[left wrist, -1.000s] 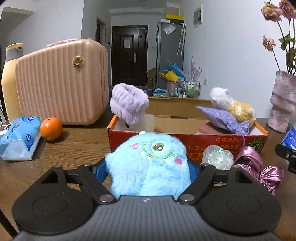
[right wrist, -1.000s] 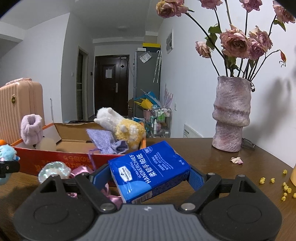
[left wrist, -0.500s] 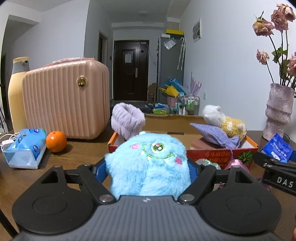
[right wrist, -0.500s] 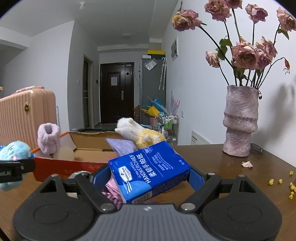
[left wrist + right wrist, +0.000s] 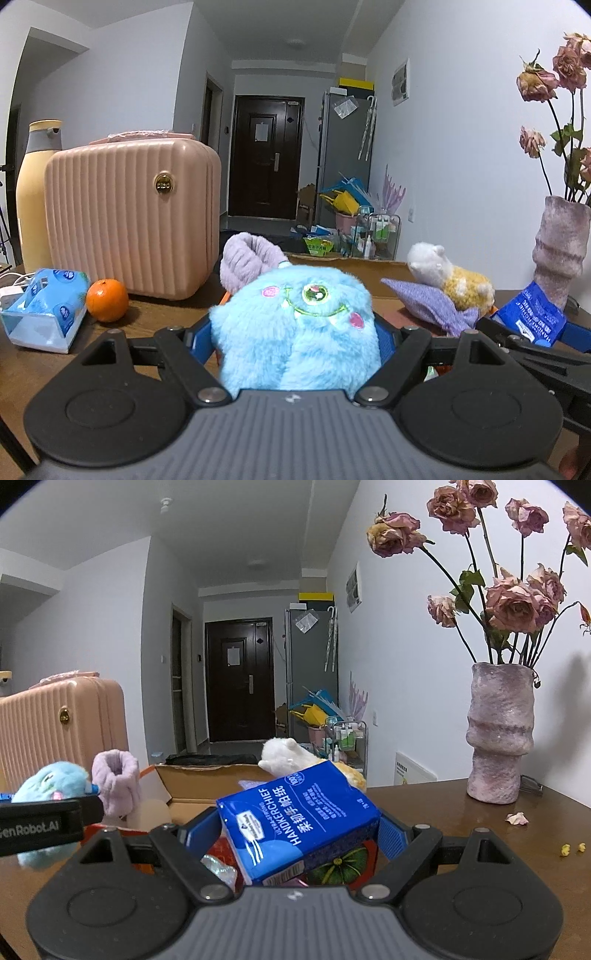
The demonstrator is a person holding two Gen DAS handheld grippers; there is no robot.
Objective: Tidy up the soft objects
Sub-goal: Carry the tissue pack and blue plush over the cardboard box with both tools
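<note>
My left gripper point(image 5: 295, 332) is shut on a fluffy blue monster plush point(image 5: 295, 325), held above the table in front of the cardboard box point(image 5: 391, 275). My right gripper point(image 5: 299, 830) is shut on a blue handkerchief tissue pack point(image 5: 299, 823), held over the box's near right corner. The box point(image 5: 207, 790) holds a lavender headband point(image 5: 251, 262), a purple cloth point(image 5: 428, 301) and a white-and-yellow plush point(image 5: 450, 273). The blue plush also shows at the left of the right wrist view point(image 5: 51, 781).
A pink ribbed case point(image 5: 129, 218), a yellow bottle point(image 5: 33, 192), an orange point(image 5: 107, 300) and a blue tissue pack point(image 5: 44, 310) stand at the left. A pink vase point(image 5: 498, 734) with dried roses stands at the right. Petals and crumbs point(image 5: 517, 818) lie near it.
Both grippers have risen with their loads and moved closer to the box. The box's red front has dropped out of the left wrist view.
</note>
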